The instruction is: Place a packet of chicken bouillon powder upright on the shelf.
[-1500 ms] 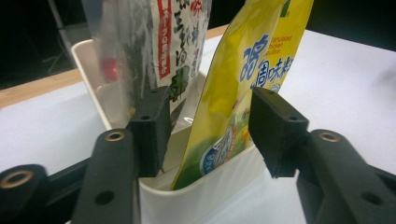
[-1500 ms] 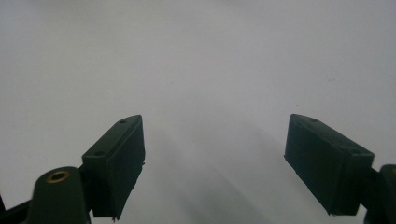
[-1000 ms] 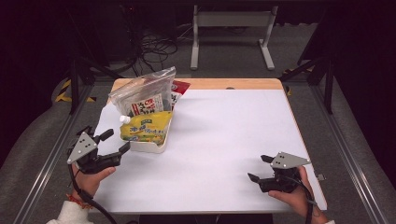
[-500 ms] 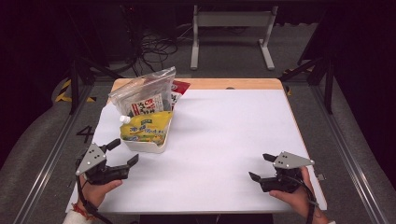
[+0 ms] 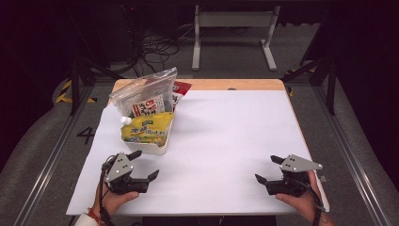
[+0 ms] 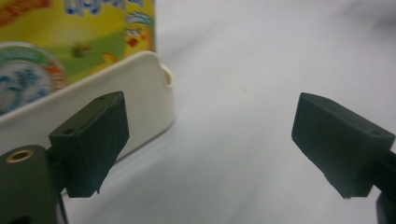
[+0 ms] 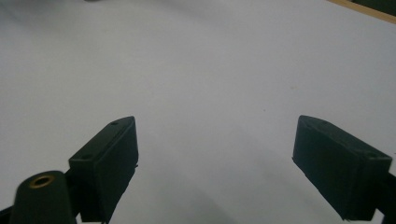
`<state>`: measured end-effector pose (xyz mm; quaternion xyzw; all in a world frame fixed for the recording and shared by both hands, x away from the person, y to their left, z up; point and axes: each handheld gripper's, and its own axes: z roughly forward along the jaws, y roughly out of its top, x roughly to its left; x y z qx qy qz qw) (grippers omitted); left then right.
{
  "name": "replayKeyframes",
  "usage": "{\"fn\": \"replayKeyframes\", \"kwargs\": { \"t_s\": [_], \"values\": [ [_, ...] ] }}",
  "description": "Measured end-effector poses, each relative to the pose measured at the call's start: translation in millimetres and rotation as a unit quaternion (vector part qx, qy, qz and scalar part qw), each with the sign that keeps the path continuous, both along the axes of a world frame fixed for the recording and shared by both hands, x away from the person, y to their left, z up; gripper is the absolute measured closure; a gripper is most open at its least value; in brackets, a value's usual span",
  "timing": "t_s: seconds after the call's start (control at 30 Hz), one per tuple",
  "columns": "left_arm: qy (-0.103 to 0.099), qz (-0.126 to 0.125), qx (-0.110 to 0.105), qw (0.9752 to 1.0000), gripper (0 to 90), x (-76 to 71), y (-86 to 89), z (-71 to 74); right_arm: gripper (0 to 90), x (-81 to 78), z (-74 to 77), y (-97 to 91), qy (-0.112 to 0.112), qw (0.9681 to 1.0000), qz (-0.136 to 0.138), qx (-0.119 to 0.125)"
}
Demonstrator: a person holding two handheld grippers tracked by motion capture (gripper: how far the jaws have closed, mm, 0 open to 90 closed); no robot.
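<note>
A cream tray (image 5: pixel 151 147) stands at the table's left and holds a yellow pouch (image 5: pixel 147 130) with a white cap. My left gripper (image 5: pixel 145 165) sits just in front of that tray, near the front edge. Its jaws have just been opening and stand wide apart with nothing between them. In the left gripper view the tray's corner (image 6: pixel 140 93) and the pouch (image 6: pixel 93 32) lie past the left jaw of the gripper (image 6: pixel 210 121). My right gripper (image 5: pixel 267 169) rests at the front right. Its jaws have also just been opening, with bare white table between them (image 7: pixel 215 140).
A clear bag of snacks (image 5: pixel 146 96) leans behind the tray, with a red packet (image 5: pixel 181 88) beside it. The white sheet (image 5: pixel 226 136) covers the table, and a wooden strip (image 5: pixel 226 84) shows at the far edge. Rails and cables lie on the floor around.
My left gripper has moved right and toward the front edge, away from the tray's left side, and its jaws stand wider. The right gripper has stayed in place.
</note>
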<state>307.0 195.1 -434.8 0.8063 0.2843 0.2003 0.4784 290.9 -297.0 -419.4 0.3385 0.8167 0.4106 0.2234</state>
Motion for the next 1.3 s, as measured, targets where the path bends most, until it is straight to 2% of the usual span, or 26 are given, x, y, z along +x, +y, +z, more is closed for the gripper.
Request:
{"fn": "replayKeyframes", "kwargs": {
  "t_s": [0.23,0.33,0.5,0.53,0.57,0.63,0.97,1.1,1.2,1.3],
  "values": [
    [0.021,-0.044,0.025,0.9985,7.6,3.6,-18.7,-9.3,12.4,-1.1,-2.7,-5.2,0.001,1.0000,-0.006,-0.005],
    [0.024,-0.057,0.043,0.9972,7.2,4.5,-26.7,-12.4,11.8,-2.3,-5.6,-5.7,-0.001,0.9998,-0.005,-0.018],
    [0.039,-0.072,0.053,0.9953,6.8,6.4,-34.1,-17.1,10.9,-4.6,-10.7,-6.5,-0.002,0.9994,-0.004,-0.035],
    [0.044,-0.080,0.061,0.9940,6.8,6.9,-37.6,-19.0,10.6,-4.9,-12.4,-7.1,0.000,0.9993,-0.004,-0.037],
    [0.044,-0.080,0.061,0.9940,6.8,6.9,-37.6,-19.0,10.6,-4.9,-12.4,-7.1,0.000,0.9993,-0.004,-0.037],
    [0.046,-0.089,0.083,0.9916,6.8,8.7,-42.6,-23.2,10.6,-5.2,-15.9,-8.2,0.002,0.9990,-0.005,-0.043],
    [0.061,-0.100,0.091,0.9890,6.8,13.0,-43.1,-28.4,10.7,-5.7,-19.7,-3.8,0.003,0.9991,-0.005,-0.042],
    [0.064,-0.097,0.076,0.9903,6.8,13.6,-39.7,-26.3,11.0,-7.1,-19.7,-0.5,0.002,0.9991,-0.004,-0.042],
    [0.054,-0.090,0.077,0.9914,7.0,14.3,-39.0,-24.7,13.3,-7.5,-20.7,0.9,0.001,0.9992,0.014,-0.039],
    [0.058,-0.087,0.075,0.9916,7.3,16.9,-37.8,-25.0,13.2,-7.0,-22.6,2.7,0.002,0.9986,0.013,-0.052]
  ]
}}
